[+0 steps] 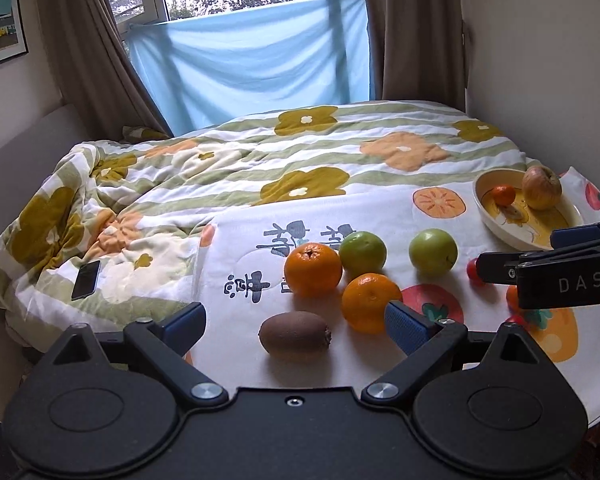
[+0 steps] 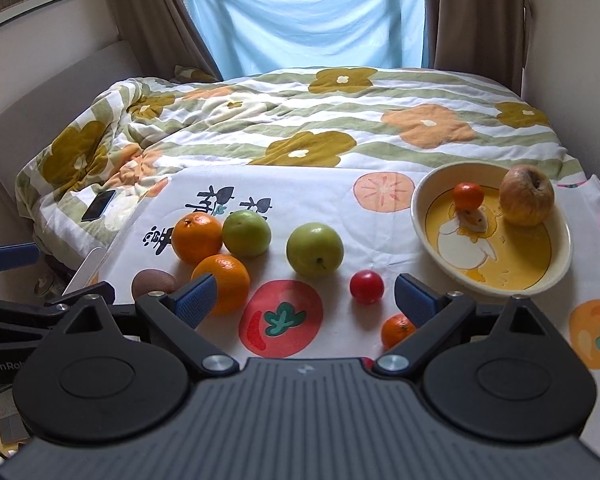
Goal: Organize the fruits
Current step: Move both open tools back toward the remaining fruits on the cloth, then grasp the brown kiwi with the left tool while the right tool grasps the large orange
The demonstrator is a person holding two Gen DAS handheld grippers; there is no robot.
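Note:
On a white fruit-print cloth point(image 2: 340, 200) lie two oranges point(image 2: 197, 238) point(image 2: 224, 284), two green fruits point(image 2: 246, 233) point(image 2: 315, 249), a brown kiwi point(image 1: 295, 336), a red cherry tomato point(image 2: 366, 287) and a small mandarin point(image 2: 396, 330). A cream bowl point(image 2: 417, 210) at the right holds a small mandarin point(image 2: 468, 196) and an apple point(image 2: 526, 196). My left gripper point(image 1: 297, 324) is open, with the kiwi between its blue pads. My right gripper point(image 2: 306, 300) is open above the cloth, just short of the cherry tomato, holding nothing.
The cloth lies on a bed with a flowered, green-striped quilt point(image 1: 300, 152). A dark phone point(image 1: 86, 280) rests on the rumpled quilt at the left. Walls close in on both sides; curtains and a blue sheet point(image 1: 252, 64) hang at the far end.

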